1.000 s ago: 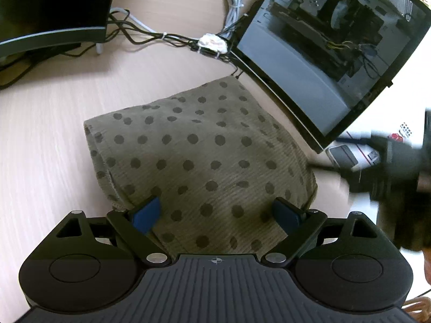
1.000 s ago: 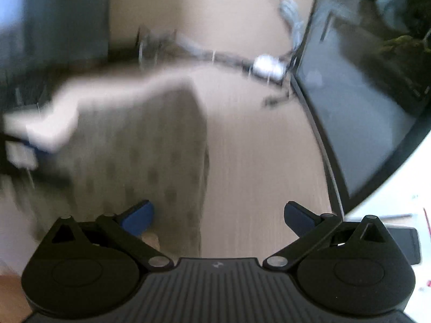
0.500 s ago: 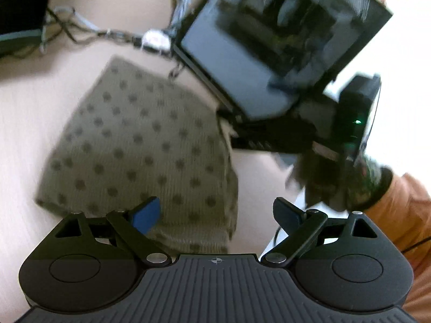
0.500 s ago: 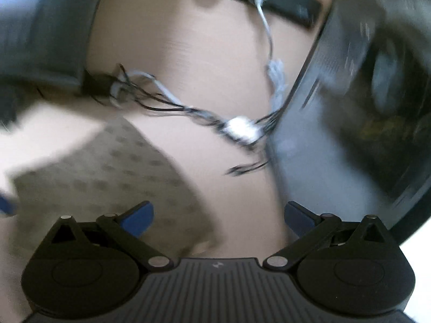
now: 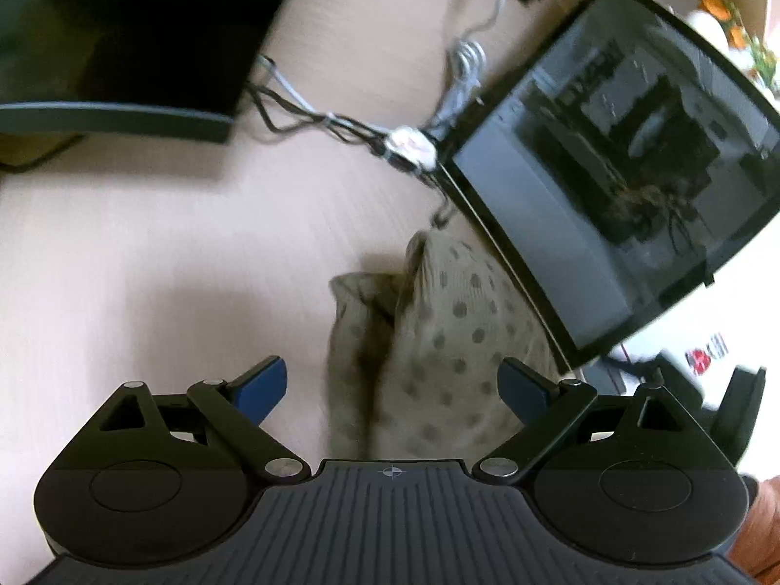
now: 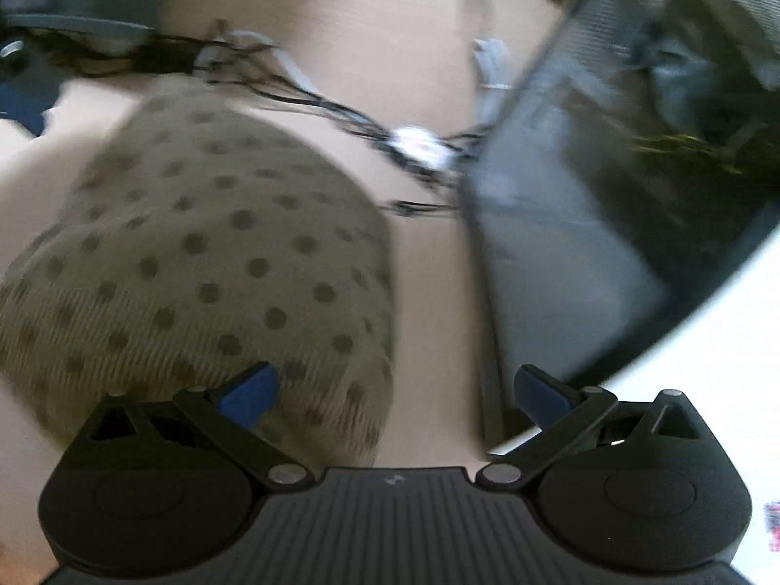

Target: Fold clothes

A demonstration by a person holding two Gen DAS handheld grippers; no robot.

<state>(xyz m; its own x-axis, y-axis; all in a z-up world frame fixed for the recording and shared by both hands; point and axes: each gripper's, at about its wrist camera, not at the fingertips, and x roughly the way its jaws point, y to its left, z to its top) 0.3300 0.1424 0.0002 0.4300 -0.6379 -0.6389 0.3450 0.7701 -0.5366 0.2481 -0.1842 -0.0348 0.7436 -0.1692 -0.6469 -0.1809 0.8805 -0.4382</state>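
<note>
Since the frames half a second back, both wrist views are being swung: the olive-green knitted garment with dark polka dots (image 5: 438,341) is now being seen edge-on from the left, bunched and partly raised, where it was lying as a flat folded pad. From the right it is being seen broadside (image 6: 209,263).

The left gripper (image 5: 392,382) is being held wide, nothing between its blue pads; the garment's near end is lying between and just ahead of the fingers, its long axis running away toward the glass-sided black computer case (image 5: 609,185).

The right gripper (image 6: 395,390) is also being held wide and empty; the garment is lying to its left, under the left finger. Contact cannot be told through the blur.

The left gripper is judged better aligned for the next grasp. The pale wooden tabletop (image 5: 146,253) is carrying the cloth.
</note>
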